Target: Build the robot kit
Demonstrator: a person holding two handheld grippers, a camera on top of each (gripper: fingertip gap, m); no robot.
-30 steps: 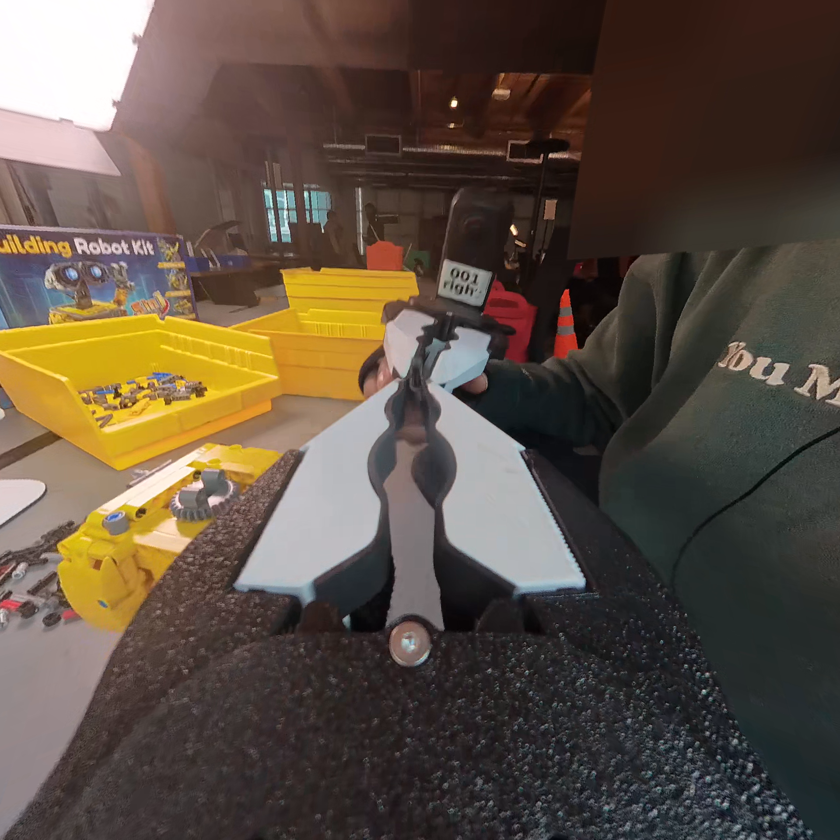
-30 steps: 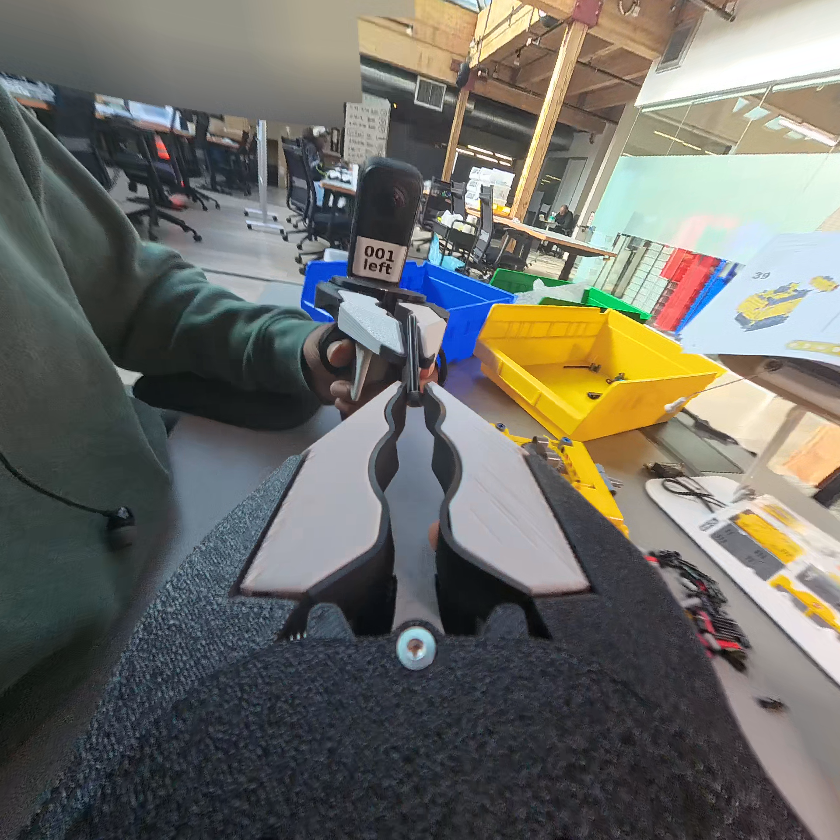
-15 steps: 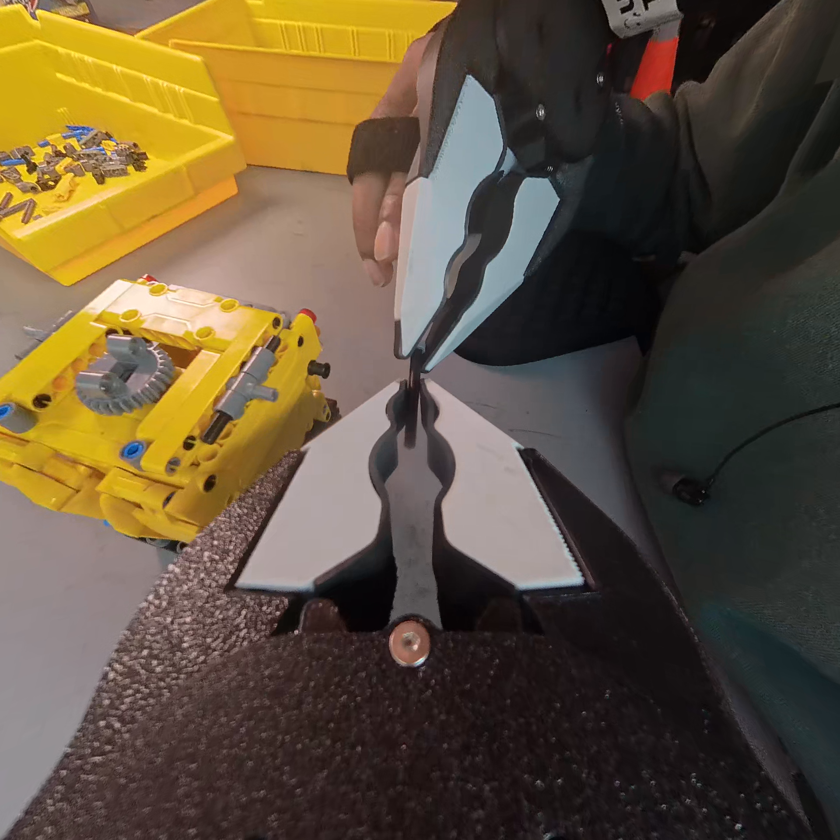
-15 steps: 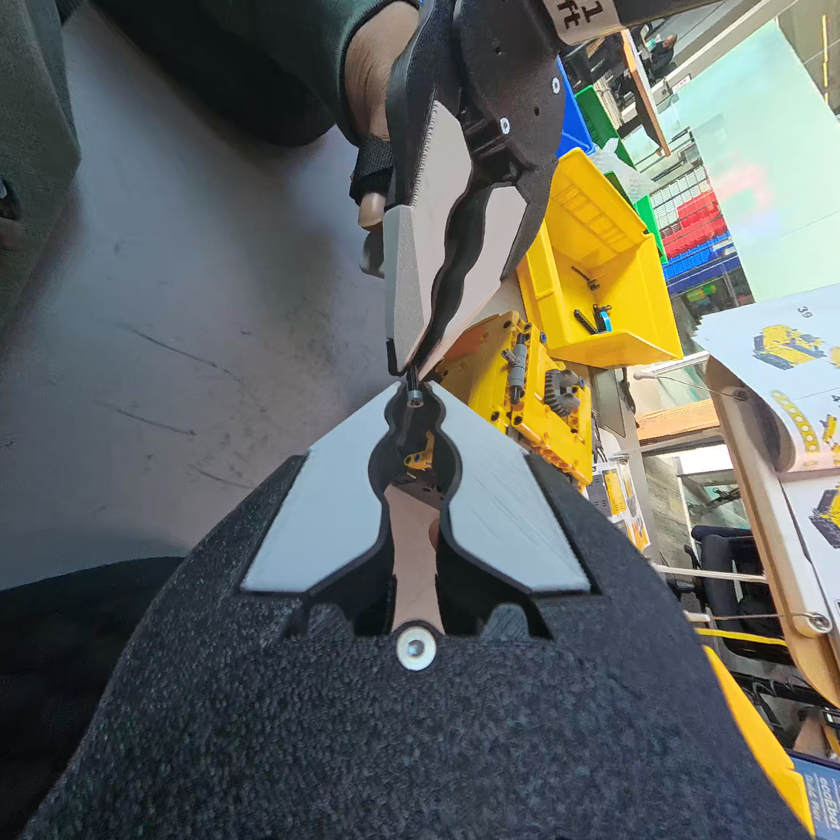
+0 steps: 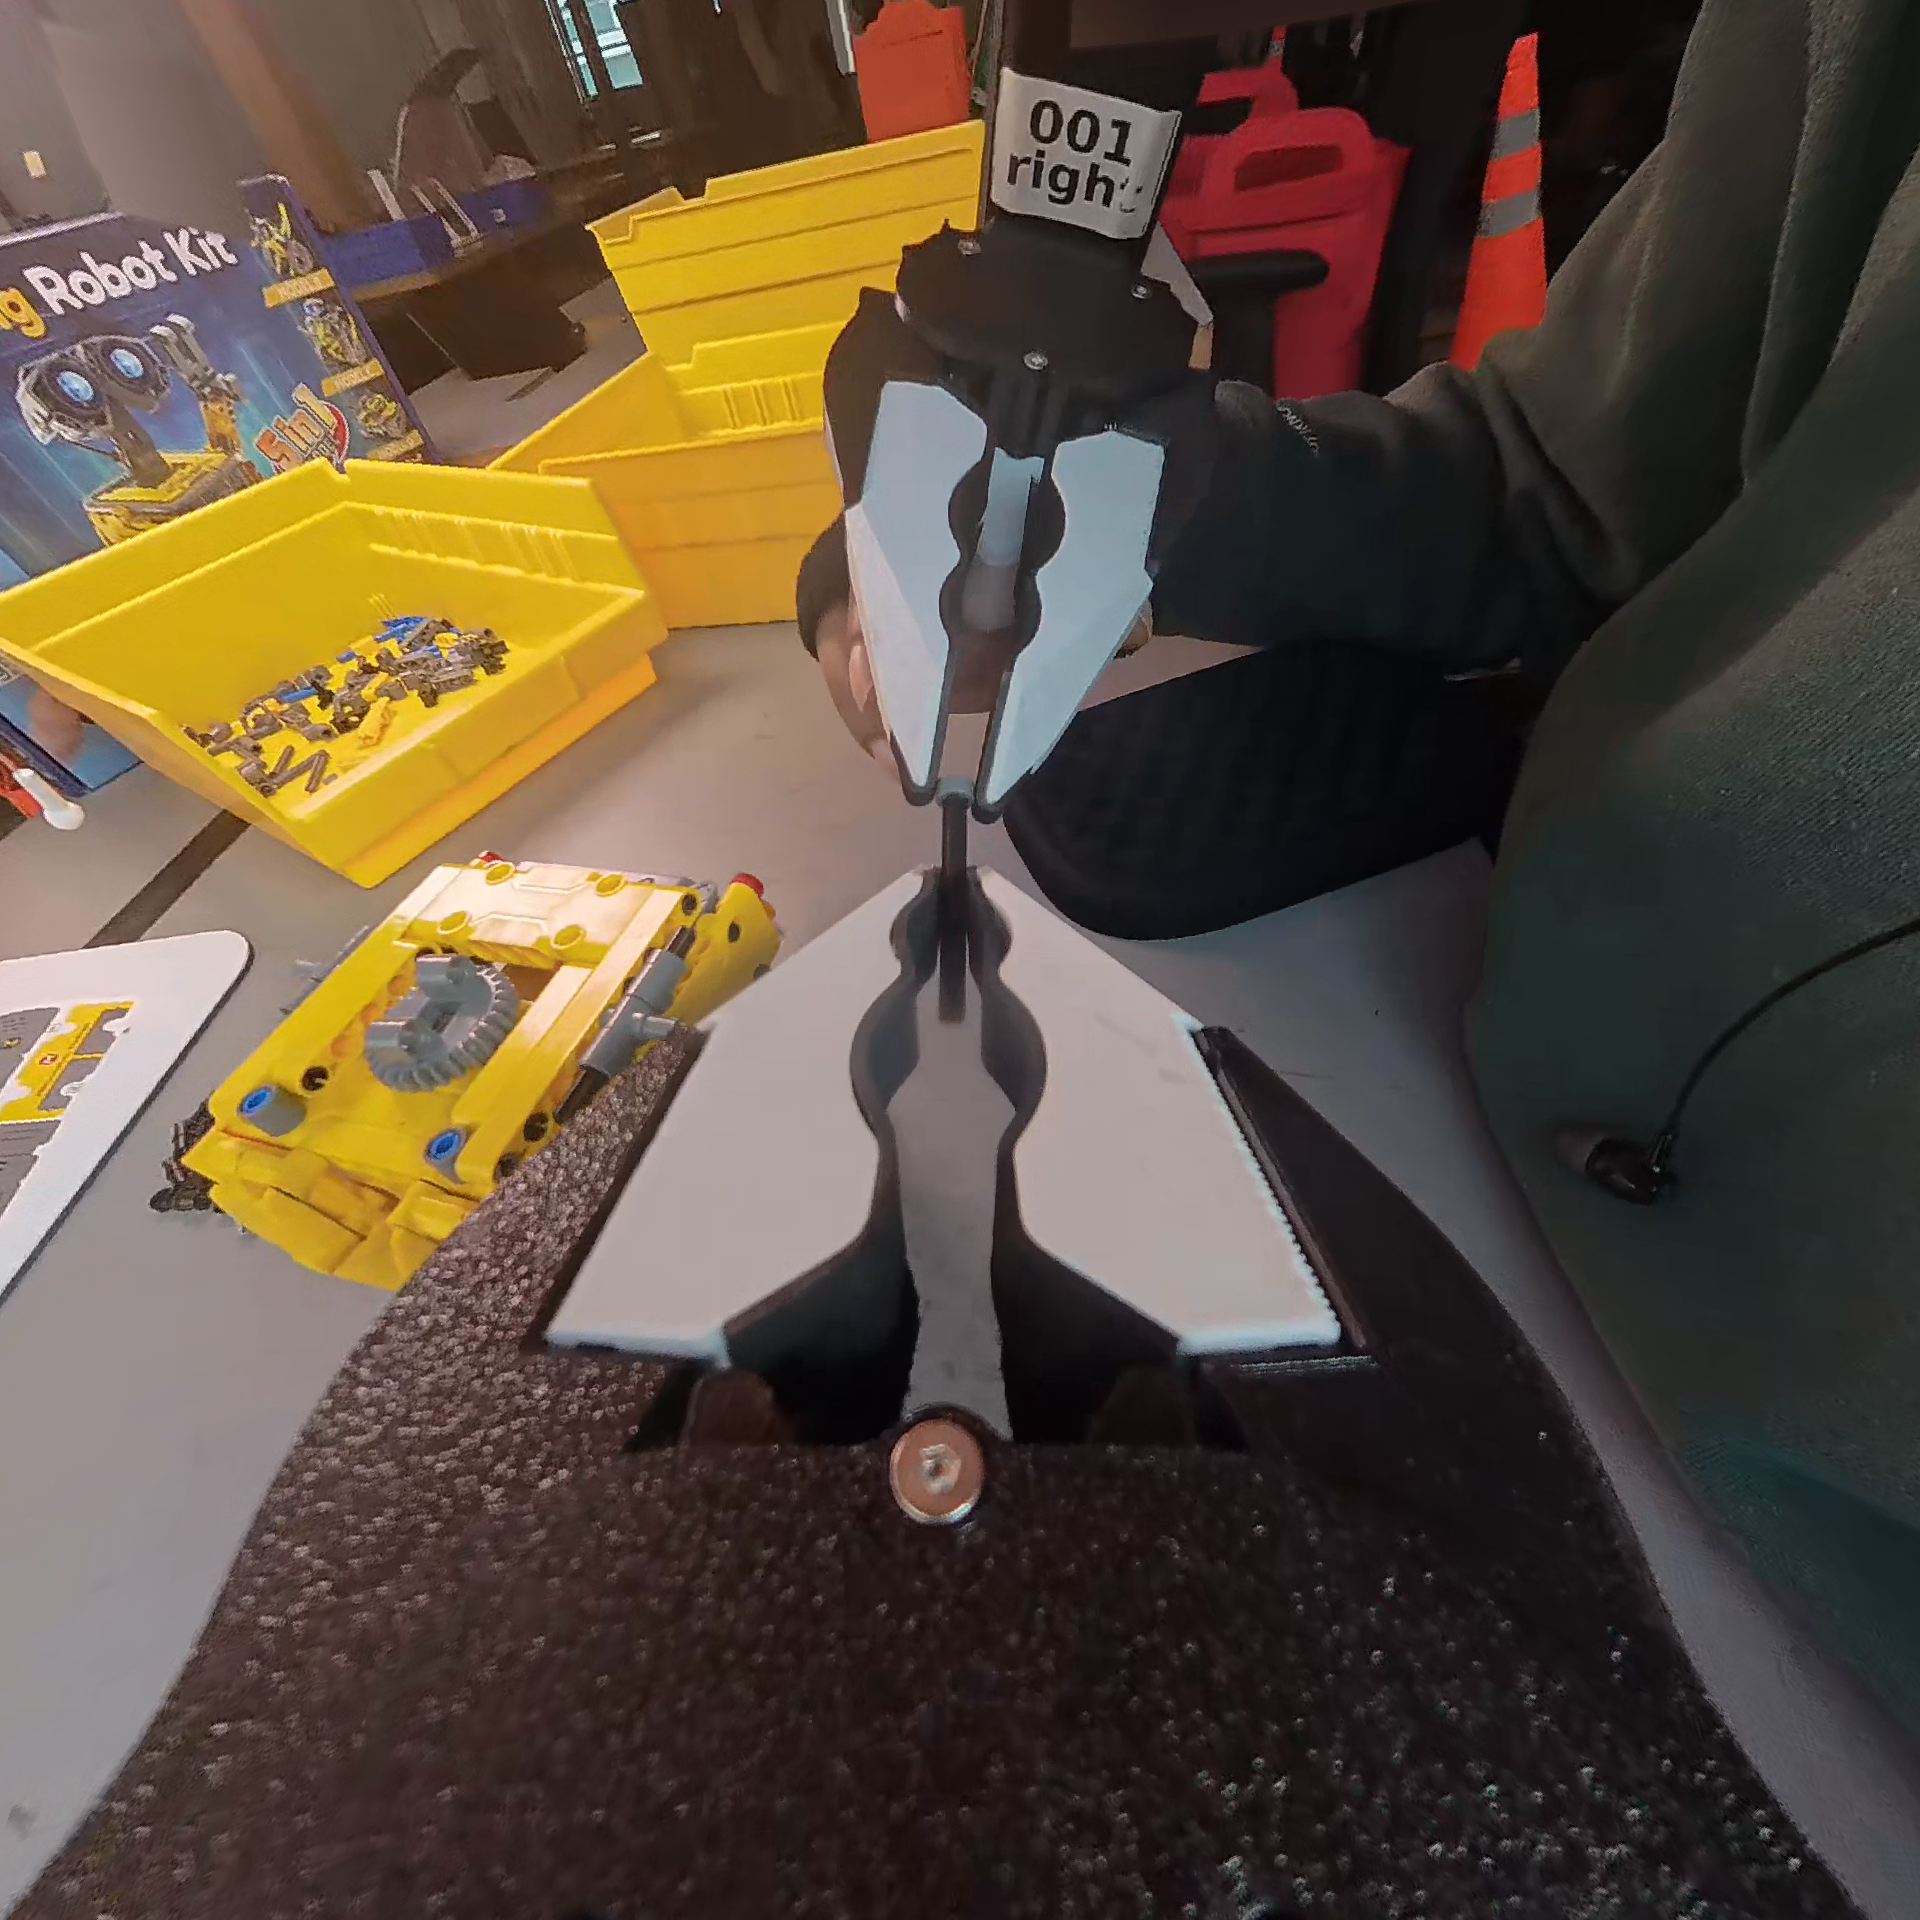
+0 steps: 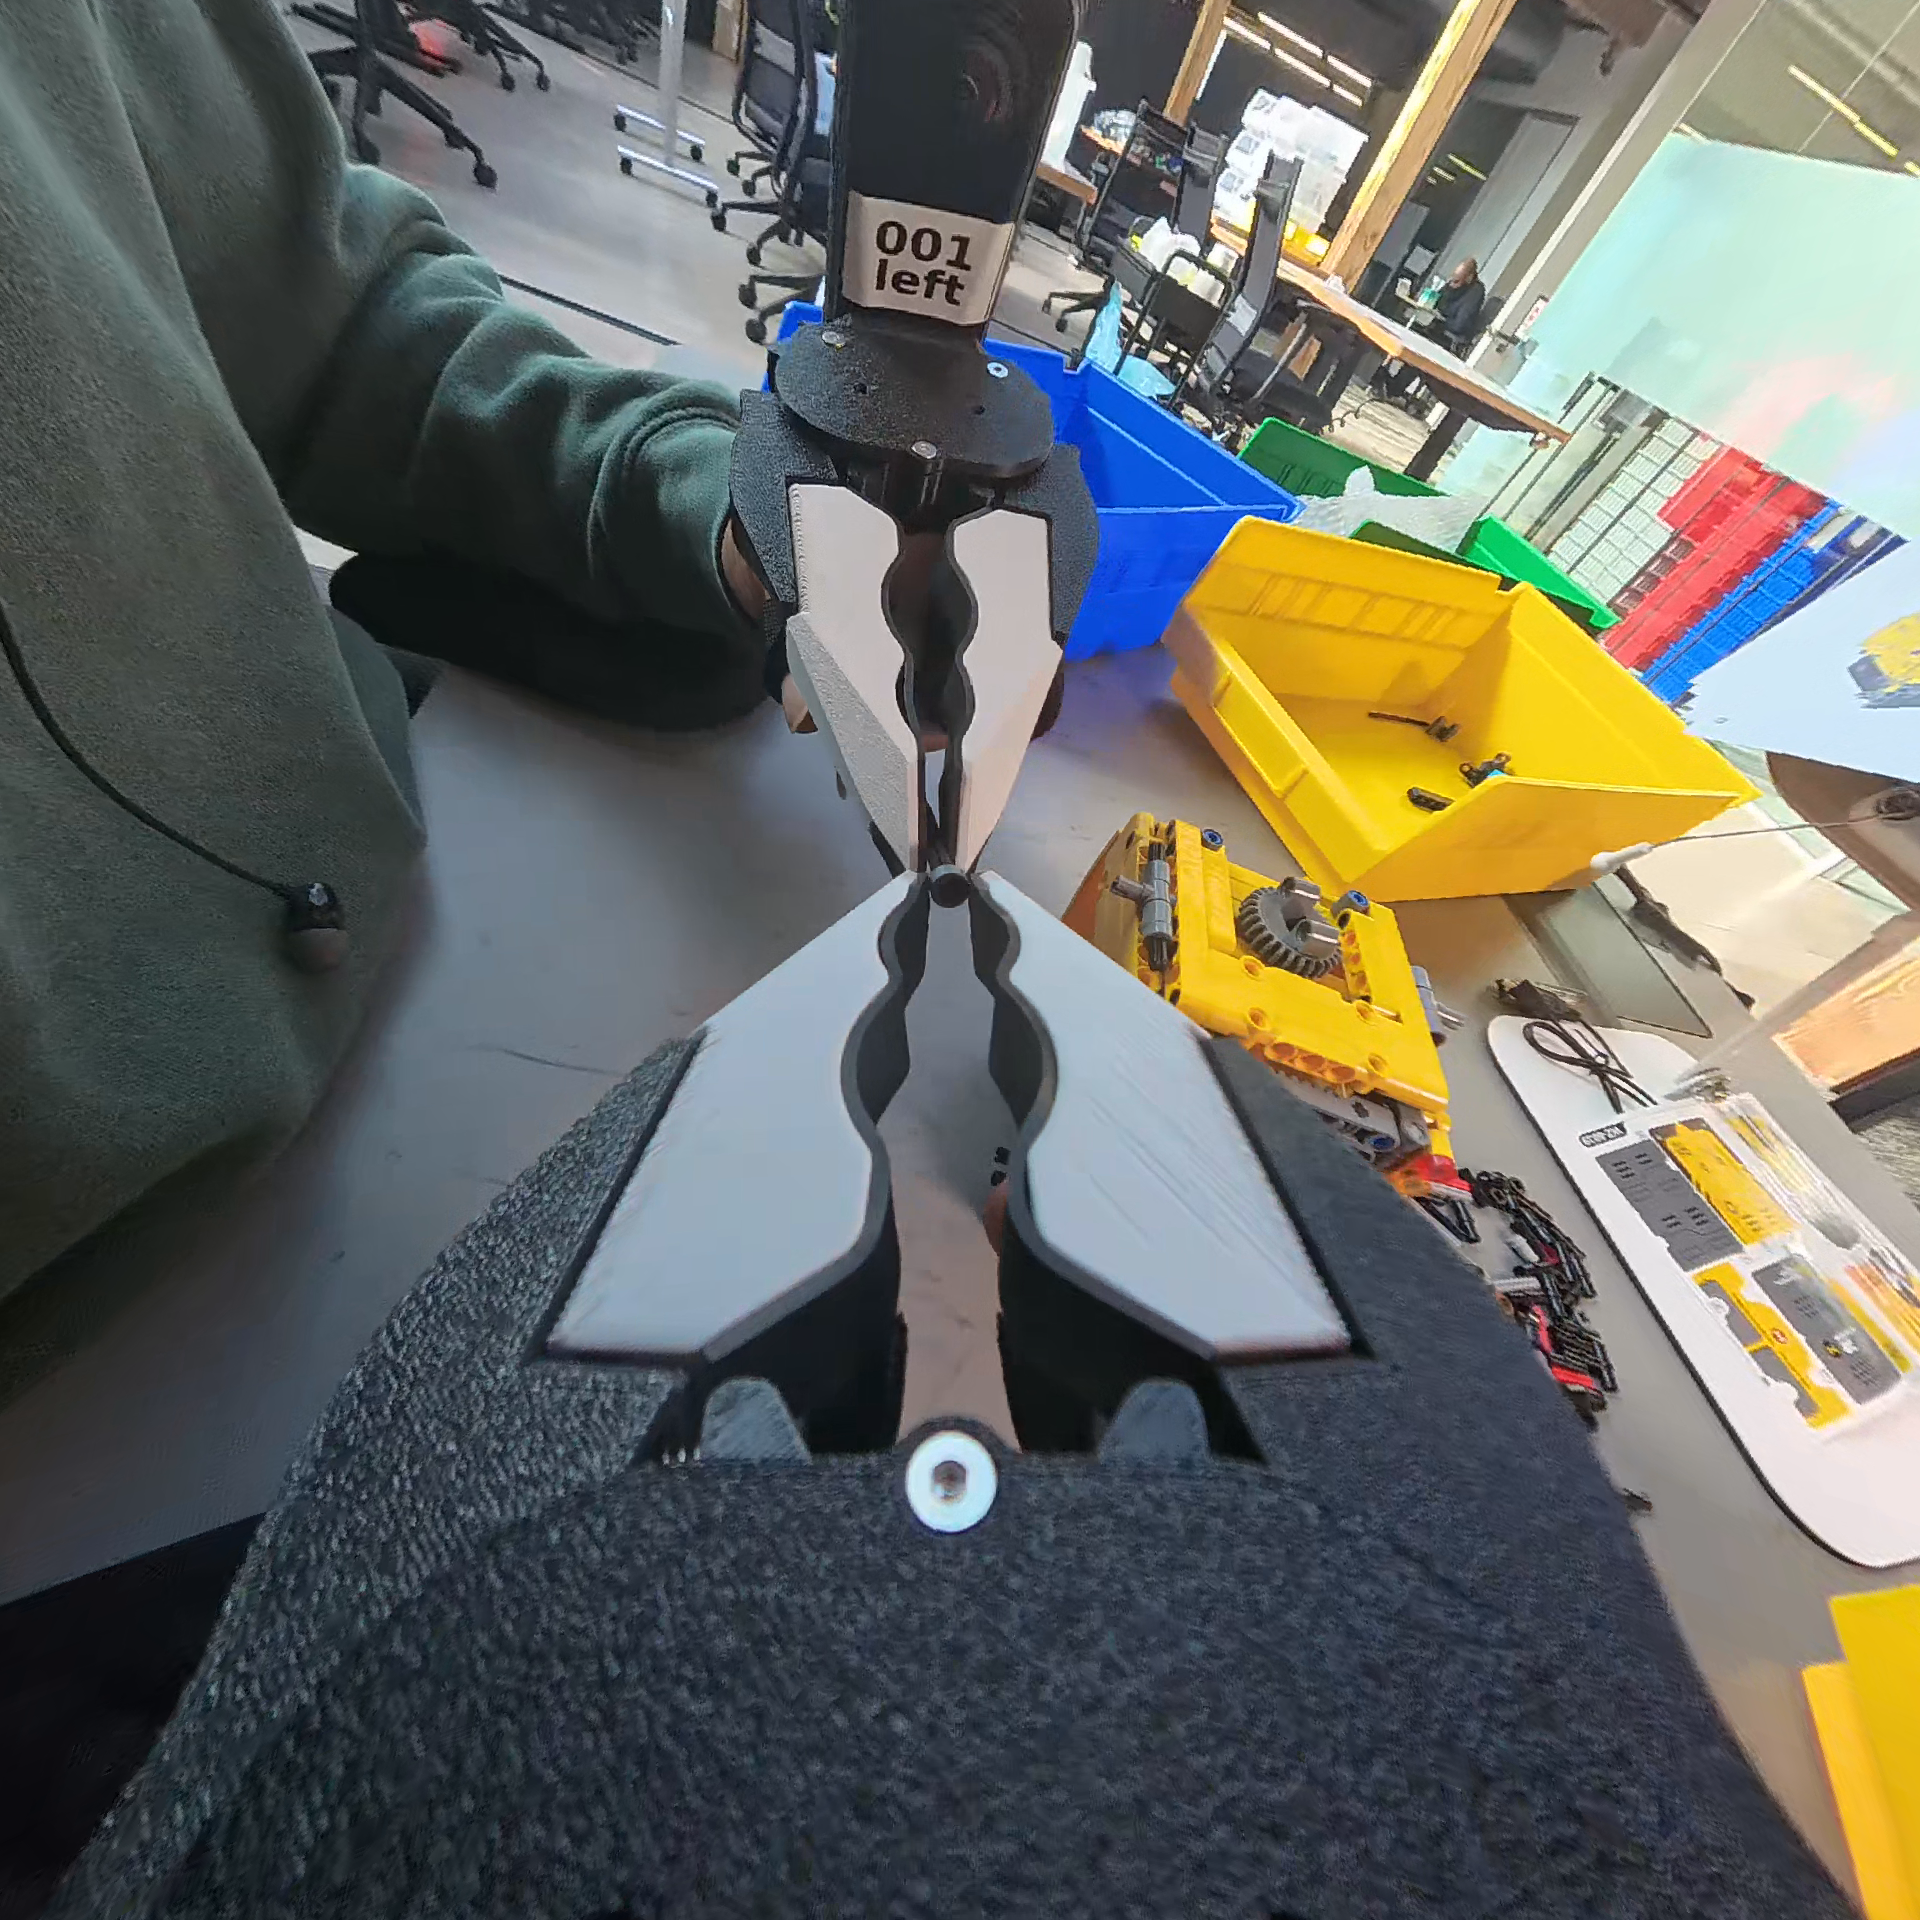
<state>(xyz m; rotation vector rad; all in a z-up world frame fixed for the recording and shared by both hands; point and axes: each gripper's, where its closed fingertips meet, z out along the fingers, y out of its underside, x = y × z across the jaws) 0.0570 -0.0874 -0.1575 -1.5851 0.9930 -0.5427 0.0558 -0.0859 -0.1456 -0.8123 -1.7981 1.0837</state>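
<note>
While the two grippers faced each other tip to tip above the grey counter (image 5: pixel 727 790), a thin dark rod (image 5: pixel 951 935) ran between them. The left gripper (image 5: pixel 948 883) had its jaws pressed together on one end of the rod. The right gripper (image 6: pixel 948 885) had its jaws closed on a small part at the other end. From the right wrist view that part looked like a little dark round cap (image 6: pixel 948 886), and from the left wrist view it looked pale grey, so its colour was hard to tell. Both grippers were held up off the counter, near the person's green sleeve (image 6: pixel 499 436).

Just to one side of the grippers, a yellow brick model (image 5: pixel 468 1049) with a grey gear on top lay flat on the counter. Loose black chain pieces (image 6: pixel 1538 1268) lay touching its edge. Beside those was a white instruction sheet (image 6: pixel 1714 1299) with yellow pictures.

Farther back stood a yellow bin (image 5: pixel 343 613) with a pile of small dark and blue parts in it. More yellow bins (image 5: pixel 748 436) were stacked behind it. A blue box with a robot picture (image 5: pixel 156 364) stood next to the first bin. On the other side sat another yellow bin (image 6: pixel 1455 717) with only a few dark bits in it, and a blue bin (image 6: pixel 1153 509) behind it.
</note>
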